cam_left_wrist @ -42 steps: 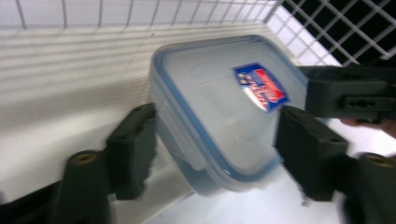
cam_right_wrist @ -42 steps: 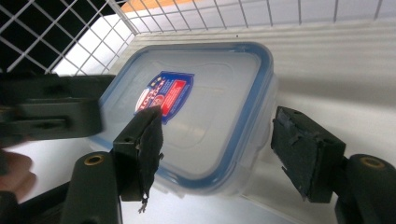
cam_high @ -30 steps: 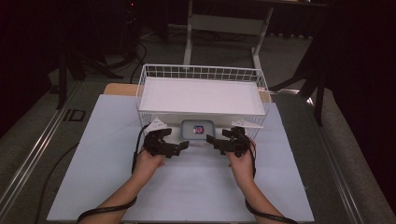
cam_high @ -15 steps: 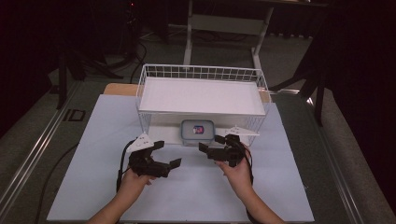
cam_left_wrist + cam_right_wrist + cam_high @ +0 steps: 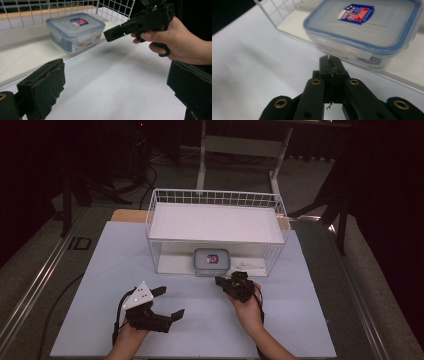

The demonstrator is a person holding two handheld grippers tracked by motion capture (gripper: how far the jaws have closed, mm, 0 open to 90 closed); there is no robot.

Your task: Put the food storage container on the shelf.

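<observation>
A clear lidded container (image 5: pixel 212 260) with a blue seal and a red-and-blue label sits on the lower board of the white wire rack (image 5: pixel 216 199), at its front edge. The right gripper (image 5: pixel 223 283) points at it from just in front, jaws pressed together on nothing; the left gripper (image 5: pixel 169 303) hovers over the white table sheet (image 5: pixel 300 320), well apart from the rack, jaws spread wide and empty.

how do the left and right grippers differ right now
The left gripper has its jaws spread wide apart, while the right gripper has its jaws pressed shut on nothing.
The right gripper sits close to the lidded container under the wire rack, its tip aimed at it; the left gripper is farther back, toward the person's side of the table.
The left gripper carries a grey three-cornered plate on top.
Both are black and hand-held above the white table.
</observation>
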